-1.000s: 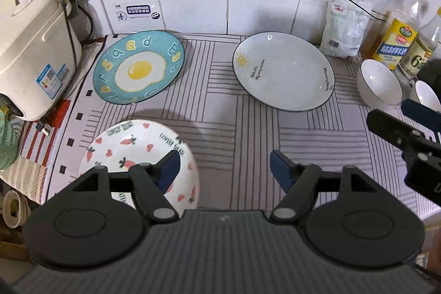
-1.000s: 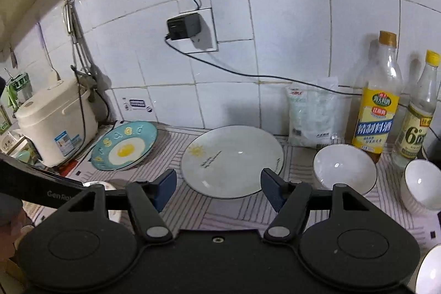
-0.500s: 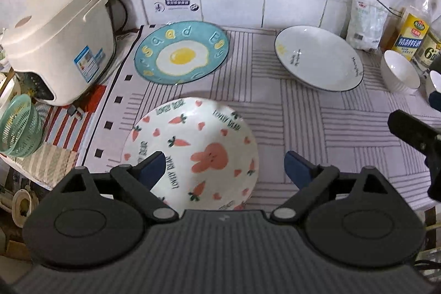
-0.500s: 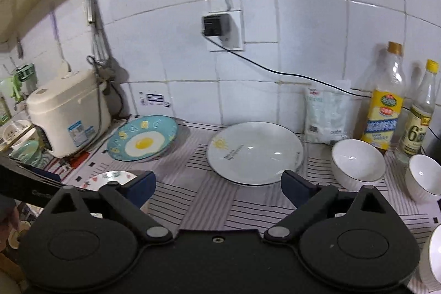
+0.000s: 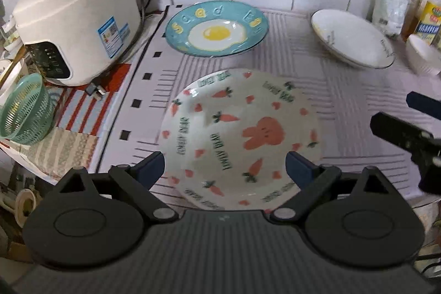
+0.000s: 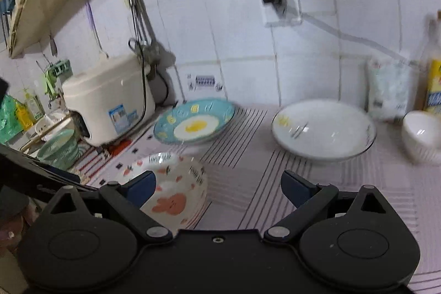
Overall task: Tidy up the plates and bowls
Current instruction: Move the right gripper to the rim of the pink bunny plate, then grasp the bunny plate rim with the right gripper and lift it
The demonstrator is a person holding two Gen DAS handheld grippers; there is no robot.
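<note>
A white plate with carrots and a pink rabbit (image 5: pixel 239 137) lies on the striped mat right before my left gripper (image 5: pixel 224 170), which is open and empty with its jaws on either side of the plate's near rim. A blue fried-egg plate (image 5: pixel 216 29) lies behind it. A white plate with a dark rim (image 5: pixel 351 37) lies at the back right, with a white bowl (image 5: pixel 421 58) beside it. My right gripper (image 6: pixel 217 186) is open and empty above the mat; the rabbit plate (image 6: pixel 168 189) is at its left finger, and the egg plate (image 6: pixel 194 123) and white plate (image 6: pixel 323 128) lie beyond.
A white rice cooker (image 5: pixel 74 18) stands at the back left with a green basket (image 5: pixel 26 112) in front of it. A bag (image 6: pixel 388 90) and oil bottle (image 6: pixel 434 84) stand against the tiled wall at the right. The right gripper's finger (image 5: pixel 399 131) shows at the left view's right edge.
My left gripper has moved left and closer to the rabbit plate, which now fills the space between its jaws. My right gripper has swung left and down toward the mat. Both jaws have widened.
</note>
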